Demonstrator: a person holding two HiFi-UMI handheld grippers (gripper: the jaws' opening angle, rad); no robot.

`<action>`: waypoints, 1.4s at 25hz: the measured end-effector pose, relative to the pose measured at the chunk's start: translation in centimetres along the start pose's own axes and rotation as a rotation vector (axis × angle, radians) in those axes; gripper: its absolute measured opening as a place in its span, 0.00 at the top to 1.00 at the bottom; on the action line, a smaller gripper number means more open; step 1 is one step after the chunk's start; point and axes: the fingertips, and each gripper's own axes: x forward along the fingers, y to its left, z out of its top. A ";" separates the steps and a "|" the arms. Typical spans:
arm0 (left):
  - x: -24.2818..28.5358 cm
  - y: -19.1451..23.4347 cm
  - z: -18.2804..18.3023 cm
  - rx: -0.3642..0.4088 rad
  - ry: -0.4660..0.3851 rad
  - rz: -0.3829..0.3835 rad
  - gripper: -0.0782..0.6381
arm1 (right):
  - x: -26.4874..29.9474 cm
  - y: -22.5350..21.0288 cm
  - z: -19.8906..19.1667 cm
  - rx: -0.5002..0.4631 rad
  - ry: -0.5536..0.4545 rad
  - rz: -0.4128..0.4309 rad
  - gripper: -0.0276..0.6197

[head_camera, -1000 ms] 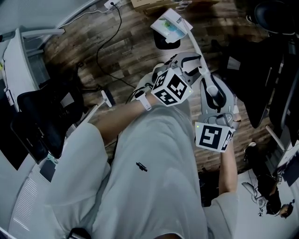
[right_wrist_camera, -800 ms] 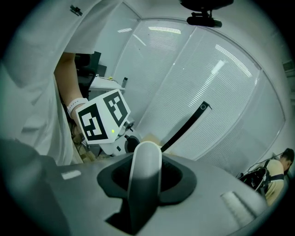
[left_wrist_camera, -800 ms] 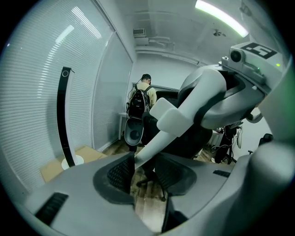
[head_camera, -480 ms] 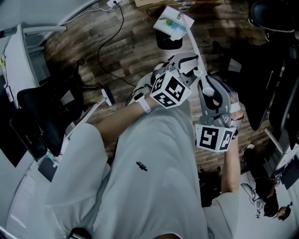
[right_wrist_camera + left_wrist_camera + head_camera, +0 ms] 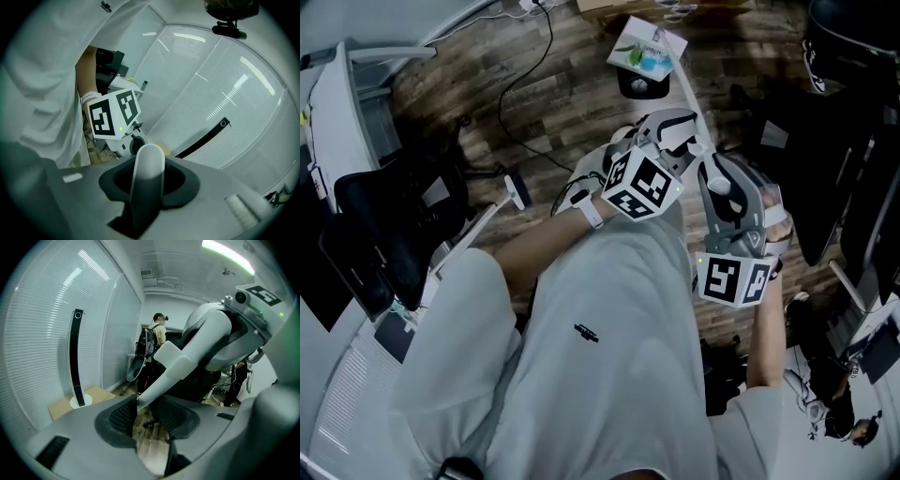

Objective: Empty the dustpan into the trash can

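The dustpan (image 5: 642, 47), white with bits of litter on it, hangs over the small black trash can (image 5: 636, 86) on the wood floor at the top of the head view. Its long white handle (image 5: 686, 98) runs down to both grippers. My left gripper (image 5: 694, 136) is closed across the handle shaft (image 5: 154, 380), which passes between its pads. My right gripper (image 5: 719, 178) is shut on the handle's rounded end (image 5: 147, 173), which stands upright between its jaws. The left gripper's marker cube (image 5: 112, 115) shows in the right gripper view.
A black office chair (image 5: 384, 225) stands at the left and dark chairs (image 5: 825, 159) at the right. A black cable (image 5: 511, 103) runs over the floor. A person (image 5: 159, 331) stands far off by a frosted wall, and a curved black stand (image 5: 75, 362) rests on cardboard.
The right gripper has rolled on the handle end. The dustpan has shifted slightly up the picture and tipped more over the trash can. Both hands have stayed nearly in place.
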 end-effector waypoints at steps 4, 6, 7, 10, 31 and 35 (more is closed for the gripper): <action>-0.5 0.2 0.7 0.009 -0.040 0.028 0.70 | -0.3 -0.3 0.6 -0.008 -0.004 -0.015 0.78; -0.7 0.2 1.0 0.013 -0.049 0.041 0.70 | -0.5 -0.2 0.8 -0.017 -0.009 -0.022 0.78; -0.7 0.1 1.1 0.015 -0.050 0.042 0.70 | -0.6 -0.3 0.8 -0.023 -0.010 -0.026 0.78; -0.8 0.3 1.5 0.020 -0.054 0.045 0.70 | -0.7 -0.3 1.0 -0.049 -0.011 -0.034 0.78; -1.4 0.3 2.3 0.016 -0.071 0.086 0.70 | -1.4 -0.5 1.5 -0.102 -0.031 -0.021 0.78; -1.5 0.3 2.4 0.019 -0.072 0.081 0.70 | -1.4 -0.6 1.7 -0.092 -0.029 -0.030 0.78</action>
